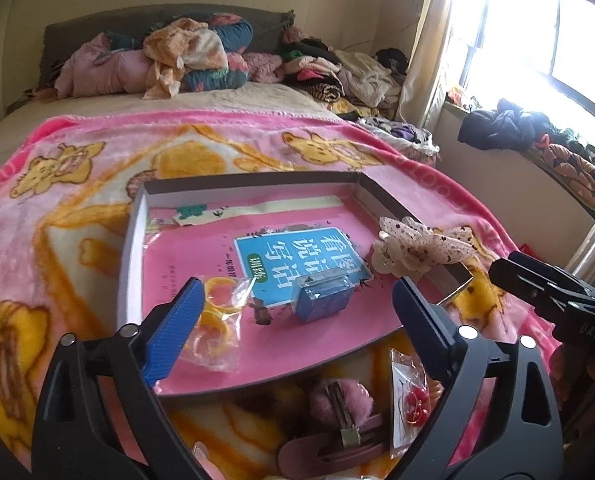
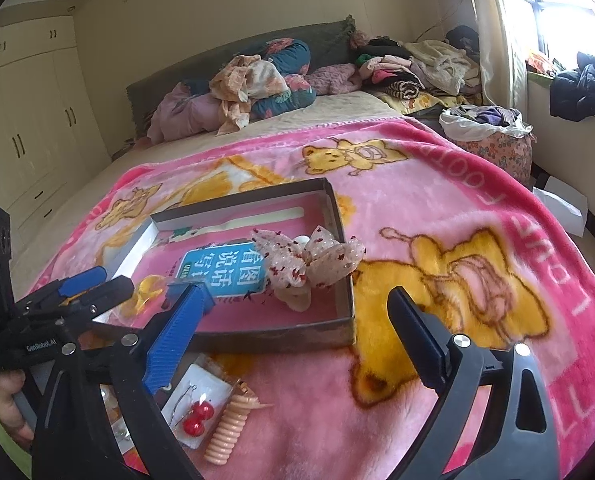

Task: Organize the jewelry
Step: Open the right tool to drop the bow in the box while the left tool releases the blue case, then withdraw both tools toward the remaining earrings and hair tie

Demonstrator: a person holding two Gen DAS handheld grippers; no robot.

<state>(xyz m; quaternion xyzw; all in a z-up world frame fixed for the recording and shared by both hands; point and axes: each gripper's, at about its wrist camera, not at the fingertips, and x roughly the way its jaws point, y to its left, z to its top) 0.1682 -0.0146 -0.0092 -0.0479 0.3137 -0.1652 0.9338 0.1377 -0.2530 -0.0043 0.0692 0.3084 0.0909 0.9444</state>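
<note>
A shallow cardboard box point(image 1: 249, 179) lies on the pink bear blanket point(image 1: 77, 240) with a pink book in it. On the book sit a small blue case point(image 1: 321, 298) and a bag of yellow rings point(image 1: 217, 320). A spotted fabric bow point(image 1: 417, 248) rests over the box's right rim. My left gripper point(image 1: 297, 292) is open above the box's near side, holding nothing. My right gripper point(image 2: 295, 296) is open near the box's point(image 2: 337, 328) front right corner, just short of the bow point(image 2: 309, 260). A card of red earrings point(image 2: 195, 416) and a peach spiral hair tie point(image 2: 229, 428) lie in front of the box.
A fluffy pink hair clip point(image 1: 341, 400) and a pink bar clip point(image 1: 329, 452) lie on the blanket near the front. Pillows and piled clothes point(image 2: 257, 76) fill the head of the bed. A wardrobe point(image 2: 29, 120) stands left and a full laundry bag point(image 2: 493, 136) right.
</note>
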